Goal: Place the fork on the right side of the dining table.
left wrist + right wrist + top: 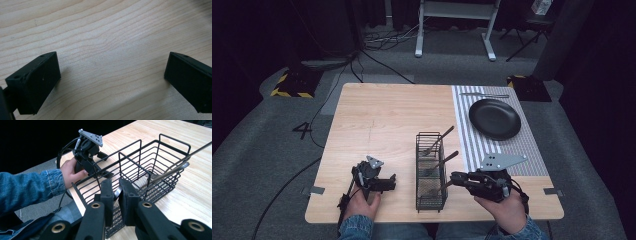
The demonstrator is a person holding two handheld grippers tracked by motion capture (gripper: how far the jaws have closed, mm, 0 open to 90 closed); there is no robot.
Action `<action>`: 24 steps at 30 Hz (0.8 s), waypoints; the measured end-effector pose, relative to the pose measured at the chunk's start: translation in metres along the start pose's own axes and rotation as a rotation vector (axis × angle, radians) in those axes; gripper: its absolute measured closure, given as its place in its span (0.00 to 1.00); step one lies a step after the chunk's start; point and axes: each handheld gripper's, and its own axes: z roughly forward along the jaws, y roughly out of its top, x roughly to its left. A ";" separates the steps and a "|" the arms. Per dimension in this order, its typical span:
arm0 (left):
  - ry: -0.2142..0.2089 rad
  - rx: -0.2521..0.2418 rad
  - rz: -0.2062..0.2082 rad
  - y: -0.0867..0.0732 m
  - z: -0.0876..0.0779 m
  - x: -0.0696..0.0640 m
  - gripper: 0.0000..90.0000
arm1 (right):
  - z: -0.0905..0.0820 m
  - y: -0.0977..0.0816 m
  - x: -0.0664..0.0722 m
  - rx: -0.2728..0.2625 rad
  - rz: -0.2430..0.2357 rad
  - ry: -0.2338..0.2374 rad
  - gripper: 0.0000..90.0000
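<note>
Work in hand: I am lifting cutlery out of the black wire caddy with three compartments [431,172], which stands at the lower middle of the high view on the pale wooden surface [382,120].

Right tongs [117,192]: closed down to a narrow gap on the grey metal handle of a utensil [117,192] in the nearest compartment. In the right gripper view the handle sits pinched between the two black pads just above the caddy's near rim. I hold it by the free end because that is the part standing proud of the wire.

Left tongs [110,75]: wide open and holding nothing, with bare wood grain between them. In the high view they rest low at the lower left of the frame [384,184], just beside the caddy but not touching it. I judge they wait there to steady the caddy if it drags.

Other utensils: two more metal-handled pieces [439,140] lean to the upper right out of the middle and far compartments, so their handles are easy to reach.

Destination, as I judge it: the round black plate [495,118] on the striped grey placemat [532,150] at the upper right, where one piece of silver cutlery [484,95] already lies beyond the plate.

Risk: the grip is near the handle's tip, so the piece may swing or catch the wire on the way up.
</note>
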 end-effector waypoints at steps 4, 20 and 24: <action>0.001 -0.001 0.000 0.000 0.000 0.000 0.01 | 0.000 0.002 0.001 -0.009 -0.004 0.001 0.94; 0.001 -0.001 0.000 0.000 0.000 0.000 0.01 | -0.010 0.012 -0.001 -0.067 -0.004 -0.007 0.96; 0.001 -0.001 -0.001 0.000 0.000 0.000 0.01 | -0.013 0.017 -0.002 -0.083 -0.005 -0.012 0.96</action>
